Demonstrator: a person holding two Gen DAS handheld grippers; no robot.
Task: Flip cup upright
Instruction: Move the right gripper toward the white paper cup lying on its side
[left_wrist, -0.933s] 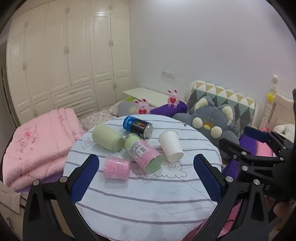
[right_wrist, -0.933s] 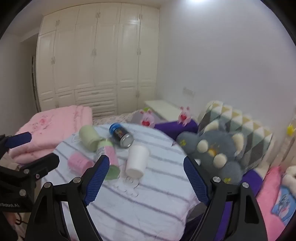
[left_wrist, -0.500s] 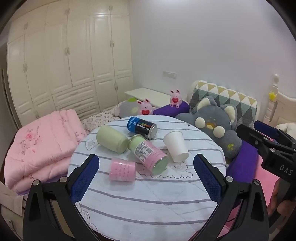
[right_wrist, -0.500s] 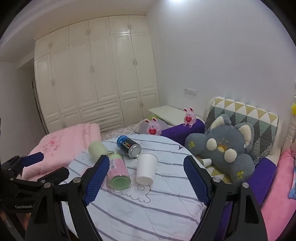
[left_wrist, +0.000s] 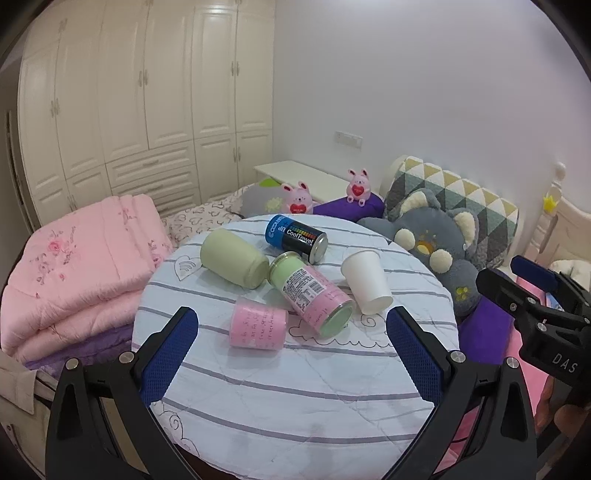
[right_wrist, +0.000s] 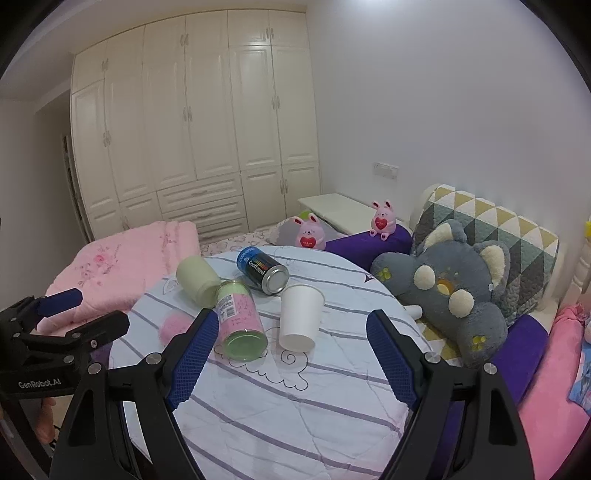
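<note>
A white paper cup (left_wrist: 365, 280) lies on its side on the round striped table (left_wrist: 295, 398), its mouth toward the back. It also shows in the right wrist view (right_wrist: 300, 317). My left gripper (left_wrist: 291, 354) is open and empty, held above the table's near half, short of the cup. My right gripper (right_wrist: 291, 354) is open and empty, the cup lying ahead between its fingers. Each gripper shows at the edge of the other's view.
Beside the cup lie a pink-and-green jar (left_wrist: 310, 293), a pale green bottle (left_wrist: 232, 262), a blue-black CoolTowel can (left_wrist: 295, 236) and a small pink cup (left_wrist: 258, 328). A grey plush (left_wrist: 439, 240) sits right, a folded pink quilt (left_wrist: 74, 266) left.
Both grippers have shifted slightly and the views have steadied; the right wrist view has come a little closer to the table. The objects on the table have not moved.
</note>
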